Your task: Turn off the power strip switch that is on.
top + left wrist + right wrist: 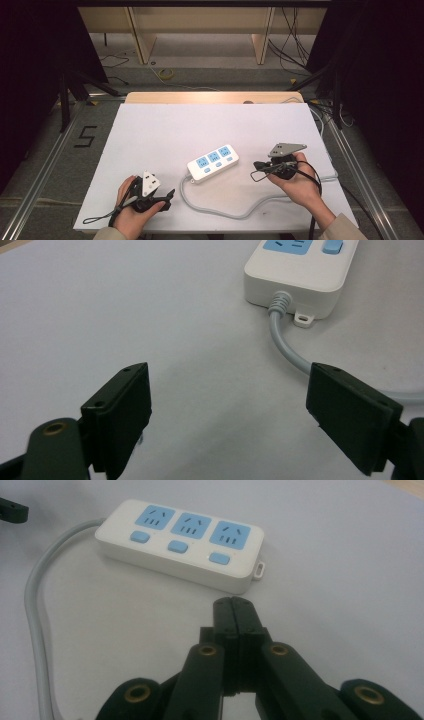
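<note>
A white power strip point(213, 163) point(182, 542) point(302, 275) with three blue sockets and blue buttons lies near the middle of the white table. Its grey cord point(225, 210) point(287, 347) point(37, 625) loops toward the front edge and runs off right. My left gripper point(167, 196) point(230, 410), held at the front left, is open with nothing between its jaws, which point at the strip's cord end. My right gripper point(258, 165) point(235, 615), right of the strip, is shut with the jaws pressed together on nothing, a short way from the strip's end.
The white table point(165, 130) has a wooden strip along its far edge point(210, 96). Beyond it are a grey floor, wooden furniture legs point(142, 42) and loose cables point(295, 45). A "5" mark point(85, 136) is on the floor at left.
</note>
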The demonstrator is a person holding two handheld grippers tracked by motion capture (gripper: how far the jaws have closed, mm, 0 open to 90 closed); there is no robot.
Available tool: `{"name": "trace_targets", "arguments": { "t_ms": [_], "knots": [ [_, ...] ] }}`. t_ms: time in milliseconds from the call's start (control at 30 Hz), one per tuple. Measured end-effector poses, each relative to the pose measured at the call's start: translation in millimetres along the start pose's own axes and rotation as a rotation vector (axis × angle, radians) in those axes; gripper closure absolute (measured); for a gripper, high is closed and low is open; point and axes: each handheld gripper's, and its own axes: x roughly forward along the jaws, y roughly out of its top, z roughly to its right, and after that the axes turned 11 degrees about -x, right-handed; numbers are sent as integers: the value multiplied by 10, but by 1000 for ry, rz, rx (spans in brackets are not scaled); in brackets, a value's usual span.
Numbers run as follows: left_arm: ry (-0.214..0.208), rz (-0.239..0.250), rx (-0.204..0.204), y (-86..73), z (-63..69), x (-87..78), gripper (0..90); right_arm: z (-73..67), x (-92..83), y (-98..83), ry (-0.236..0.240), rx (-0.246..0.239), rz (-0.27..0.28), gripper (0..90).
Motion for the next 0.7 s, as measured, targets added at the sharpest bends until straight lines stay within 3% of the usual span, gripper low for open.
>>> {"name": "trace_targets", "arguments": {
  "t_ms": [700],
  "knots": [
    [0,0,-1,1,1,1,183,7,41,53,9,0,-3,900]
  ]
}}
